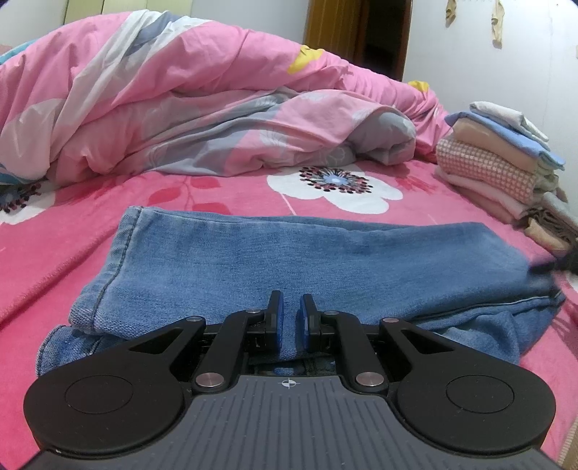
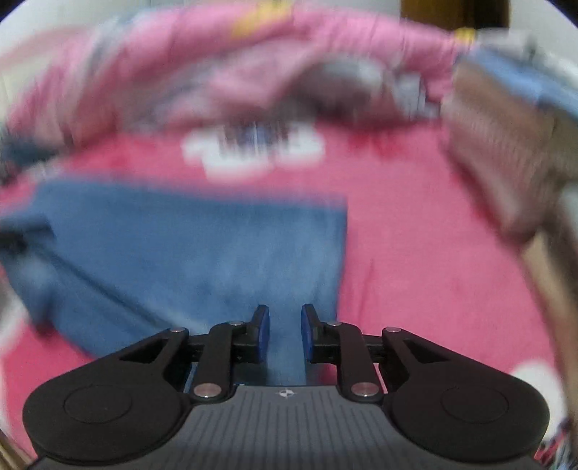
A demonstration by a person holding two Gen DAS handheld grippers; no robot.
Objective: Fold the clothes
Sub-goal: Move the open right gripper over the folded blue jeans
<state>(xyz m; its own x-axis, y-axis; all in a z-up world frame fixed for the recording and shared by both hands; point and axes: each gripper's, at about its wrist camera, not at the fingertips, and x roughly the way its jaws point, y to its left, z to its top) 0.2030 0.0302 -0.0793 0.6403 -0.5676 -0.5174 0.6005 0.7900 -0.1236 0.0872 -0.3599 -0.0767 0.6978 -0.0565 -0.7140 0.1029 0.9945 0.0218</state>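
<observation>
- Jeans (image 1: 289, 253) lie folded flat on the bed (image 1: 90, 224), long side running left-right in the left wrist view, hem end at the left.
- A second denim layer sticks out under the top one at the near-left and near-right edges.
- Left claw (image 1: 290, 311) sits low at the near edge of the jeans, jaws narrow, a fold of denim rising between the blue pads (image 1: 275, 325); pinched shut on the jeans.
- Right claw (image 2: 285, 321) is over the right part of the jeans (image 2: 202, 260), near their right edge; view heavily motion-blurred.
- Right jaws narrow too, a strip of denim between the pads (image 2: 263, 336); the pads seem to press it, blur makes contact hard to confirm.
- A dark blurred shape at the far right edge of the left view, by the jeans' right end; cannot tell what it is.
- Bed sheet is pink with a big white flower (image 1: 336, 184) just beyond the jeans.
- Pink and grey duvet (image 1: 162, 97) bunched up at the back of the bed, apart from the jeans.
- Stack of folded clothes (image 1: 502, 162) on the bed at the right, beyond the jeans' right end, not touching them; checked pink piece in the middle, blue and white ones on top.
- White wall and a brown door frame (image 1: 357, 32) behind.
</observation>
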